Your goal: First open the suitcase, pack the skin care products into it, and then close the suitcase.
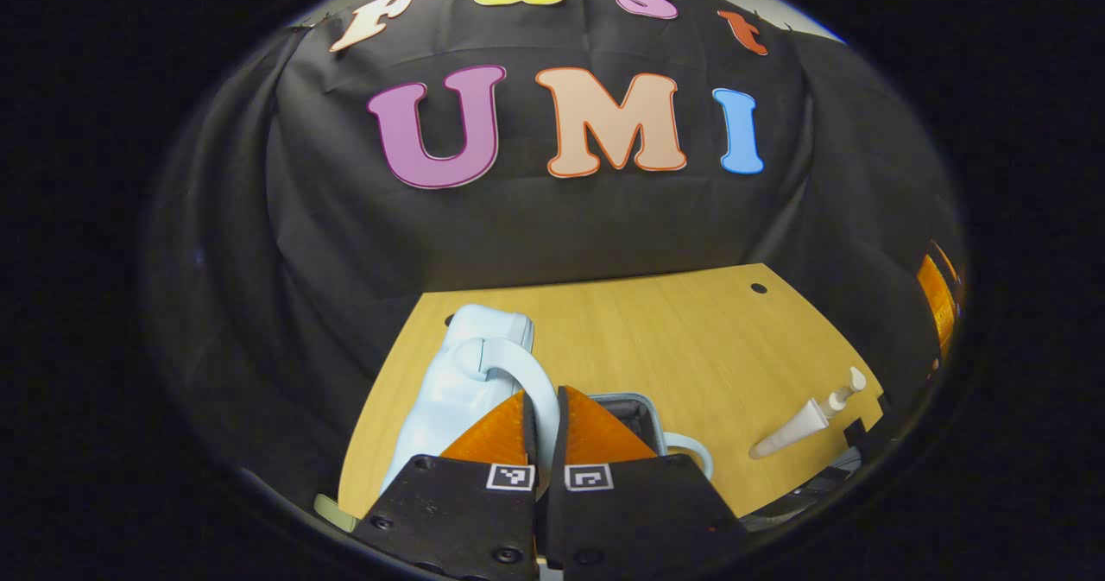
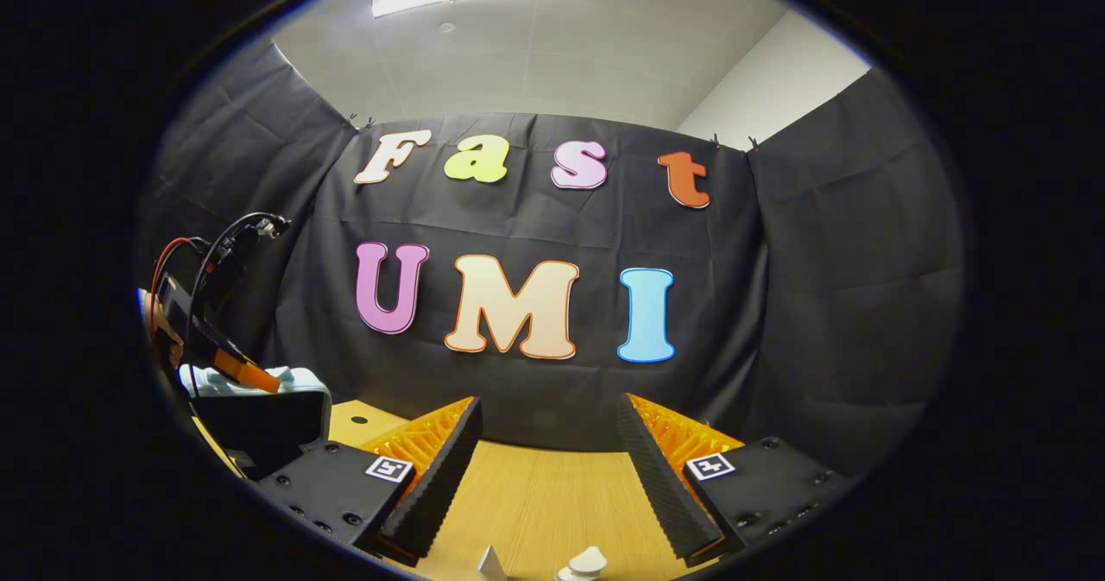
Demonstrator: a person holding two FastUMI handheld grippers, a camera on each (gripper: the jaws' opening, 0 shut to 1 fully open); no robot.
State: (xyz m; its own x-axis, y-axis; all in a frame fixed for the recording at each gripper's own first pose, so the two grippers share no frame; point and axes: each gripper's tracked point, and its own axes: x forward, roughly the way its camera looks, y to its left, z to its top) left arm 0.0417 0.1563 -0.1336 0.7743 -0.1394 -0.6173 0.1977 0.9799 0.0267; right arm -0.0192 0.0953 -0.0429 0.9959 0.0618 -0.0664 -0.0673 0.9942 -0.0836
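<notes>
One suitcase (image 1: 462,382), pale blue, is recorded standing at the left side of the table (image 1: 656,339) in the left gripper view; its curved handle (image 1: 527,374) arches toward the camera. In the right gripper view the same suitcase (image 2: 298,387) is seen at the far left, partly hidden by the other gripper's dark body and cables.

One skin care item, a cream pump bottle (image 1: 807,417), is noted lying on its side near the table's right front corner, well apart from the suitcase. In the right gripper view two small white tops (image 2: 587,561) are cut off at the bottom edge; what they belong to cannot be told.

The table is light wood-grain with two small dark holes near its back edge. Black cloth encloses it at the back and both sides; a white ceiling with one light panel is seen above.

The middle of the tabletop between suitcase and bottle is bare wood.

The left gripper (image 1: 544,430) is observed with its fingers clenched on the suitcase handle, which passes between them. The right gripper (image 2: 548,477) is held over the table with its fingers released, spread wide, nothing between them.
</notes>
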